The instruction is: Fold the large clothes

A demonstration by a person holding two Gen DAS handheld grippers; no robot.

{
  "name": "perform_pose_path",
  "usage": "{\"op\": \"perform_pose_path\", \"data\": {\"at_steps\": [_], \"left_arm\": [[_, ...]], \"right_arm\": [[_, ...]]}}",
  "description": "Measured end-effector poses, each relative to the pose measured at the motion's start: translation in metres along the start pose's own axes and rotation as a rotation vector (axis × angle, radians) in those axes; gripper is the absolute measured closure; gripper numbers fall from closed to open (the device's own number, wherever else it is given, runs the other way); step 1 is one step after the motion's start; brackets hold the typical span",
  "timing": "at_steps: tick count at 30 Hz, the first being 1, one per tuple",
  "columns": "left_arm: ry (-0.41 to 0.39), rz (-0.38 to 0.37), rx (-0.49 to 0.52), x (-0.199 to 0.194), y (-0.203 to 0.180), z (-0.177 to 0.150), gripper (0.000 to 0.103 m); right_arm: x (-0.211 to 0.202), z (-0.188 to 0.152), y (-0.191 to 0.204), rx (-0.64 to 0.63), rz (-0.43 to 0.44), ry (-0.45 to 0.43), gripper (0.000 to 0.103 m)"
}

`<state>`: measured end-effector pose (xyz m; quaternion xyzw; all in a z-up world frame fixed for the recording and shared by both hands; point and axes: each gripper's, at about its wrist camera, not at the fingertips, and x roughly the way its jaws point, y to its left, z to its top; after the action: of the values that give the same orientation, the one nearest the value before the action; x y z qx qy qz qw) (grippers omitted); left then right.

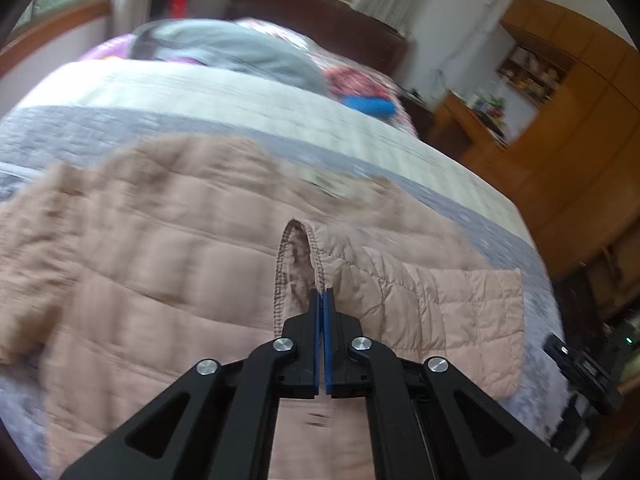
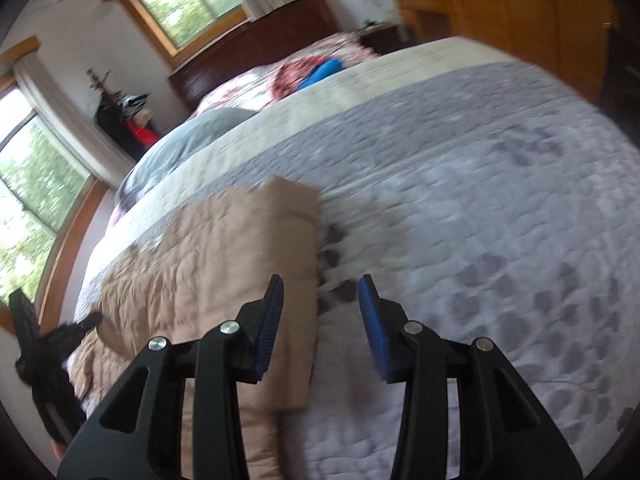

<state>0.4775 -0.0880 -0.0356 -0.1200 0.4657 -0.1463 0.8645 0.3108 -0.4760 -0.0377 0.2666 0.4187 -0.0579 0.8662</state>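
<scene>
A pale pink quilted puffer jacket [image 1: 192, 248] is spread flat on a grey-and-cream quilted bedspread [image 1: 248, 108]. The left gripper [image 1: 323, 294] is seen with its blue-padded fingers [image 1: 329, 332] pressed together — no gap between them, and the stitched edge of the jacket's sleeve opening [image 1: 298, 264] is pinched at the tips. The sleeve cuff loop stands just ahead of the fingertips; the sleeve itself runs off to the right of them, lying on the jacket body. Much of the jacket to the left of the fingers is motion-blurred.

The right gripper [image 2: 320, 292] is held partly open over the bed, nothing between its blue pads [image 2: 269, 320]. The jacket's straight edge [image 2: 316, 280] is seen between the two fingers, nearer the left one — the left finger hangs over the fabric, the right finger over bare grey bedspread. Contact with the fabric cannot be told from this view. The other gripper is glimpsed far left of the fingers, at the jacket's edge.

A grey pillow [image 1: 240, 52] and a blue roll-shaped object [image 1: 370, 105] are seen well beyond the fingers.
</scene>
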Motion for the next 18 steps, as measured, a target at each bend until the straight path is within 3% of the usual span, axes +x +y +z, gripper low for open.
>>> {"op": "perform_pose_path", "data": {"at_steps": [2, 6, 11, 18], "left_arm": [[-0.036, 0.058, -0.014, -0.007, 0.024, 0.007, 0.102], [0.013, 0.107, -0.038, 0.004, 0.050, 0.007, 0.102], [0.088, 0.181, 0.012, 0.039, 0.059, -0.016, 0.101], [0.088, 0.215, 0.074, 0.044, 0.054, -0.024, 0.098]], "right_arm": [[0.010, -0.005, 0.014, -0.033, 0.039, 0.034, 0.063], [0.037, -0.019, 0.043, -0.094, 0.082, 0.113, 0.063], [0.071, -0.036, 0.061, -0.172, -0.046, 0.174, 0.060], [0.080, -0.040, 0.054, -0.145, -0.027, 0.194, 0.059]]}}
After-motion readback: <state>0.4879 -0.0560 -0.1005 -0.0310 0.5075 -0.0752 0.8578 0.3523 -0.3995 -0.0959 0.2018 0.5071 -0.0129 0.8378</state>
